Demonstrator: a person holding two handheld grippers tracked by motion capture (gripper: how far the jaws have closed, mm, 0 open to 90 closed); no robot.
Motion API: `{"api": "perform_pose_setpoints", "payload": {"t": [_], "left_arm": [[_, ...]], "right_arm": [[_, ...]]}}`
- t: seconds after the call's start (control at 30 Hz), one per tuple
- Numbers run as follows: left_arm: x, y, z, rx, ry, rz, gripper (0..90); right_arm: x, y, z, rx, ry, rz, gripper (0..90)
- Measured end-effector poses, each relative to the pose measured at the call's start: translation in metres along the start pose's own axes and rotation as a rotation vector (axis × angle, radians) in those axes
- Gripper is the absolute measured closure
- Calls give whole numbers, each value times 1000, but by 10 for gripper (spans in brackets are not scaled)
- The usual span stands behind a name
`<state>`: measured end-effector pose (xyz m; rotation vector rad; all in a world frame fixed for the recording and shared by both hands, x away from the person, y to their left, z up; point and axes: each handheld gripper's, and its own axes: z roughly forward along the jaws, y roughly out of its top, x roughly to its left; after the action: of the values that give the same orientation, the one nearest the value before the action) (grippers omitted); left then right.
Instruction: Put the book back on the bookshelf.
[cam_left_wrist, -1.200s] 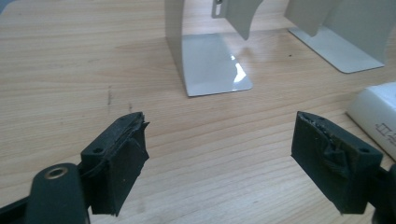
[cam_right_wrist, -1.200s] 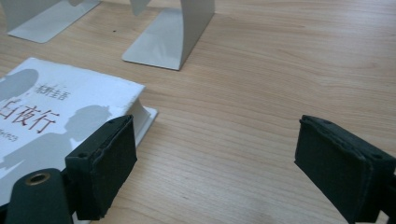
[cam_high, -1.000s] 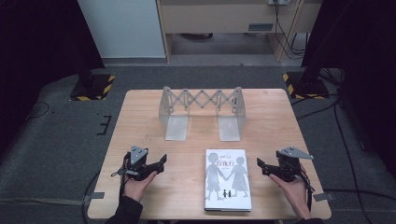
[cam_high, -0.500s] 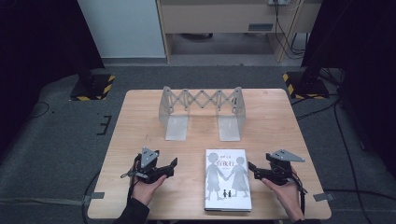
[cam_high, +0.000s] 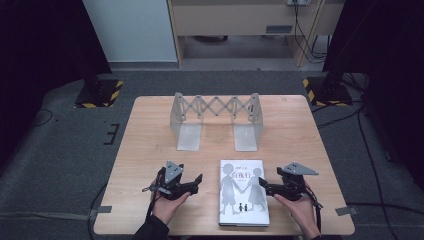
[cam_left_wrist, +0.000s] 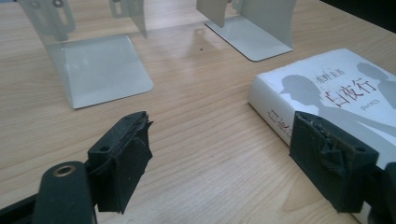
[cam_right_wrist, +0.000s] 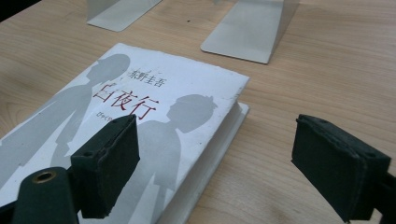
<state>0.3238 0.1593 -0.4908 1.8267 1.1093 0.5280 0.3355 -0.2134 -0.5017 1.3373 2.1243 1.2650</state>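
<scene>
With the left claw (cam_high: 199, 181) and right claw (cam_high: 263, 188) both wide and empty beside the book (cam_high: 242, 192), an uneven pinch could skew it on the bench (cam_high: 150, 130)

Both tools are matte black, the left gripper (cam_high: 196, 182) and the right gripper (cam_high: 264, 187) each capped by a grey three-cornered plate. A thin black cable trails behind each one. Up close, the jaws carry worn, ragged-edged black pads (cam_left_wrist: 133, 147) (a brass-ringed hole sits just below). Dark sleeves at the wrists.
</scene>
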Motion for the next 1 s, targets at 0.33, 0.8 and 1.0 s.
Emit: {"api": "perform_pose_setpoints", "payload": {"t": [0.33, 0.8, 1.0], "left_arm": [[-18, -3, 11, 32, -45, 31, 200], [-43, -8, 28, 65, -114, 66, 200], [-55, -11, 35, 91, -134, 97, 193]], "right_arm": [[9, -4, 7, 11, 32, -10, 159], [19, -10, 17, 51, 86, -6, 180], [18, -11, 18, 56, 96, 0, 177]]}}
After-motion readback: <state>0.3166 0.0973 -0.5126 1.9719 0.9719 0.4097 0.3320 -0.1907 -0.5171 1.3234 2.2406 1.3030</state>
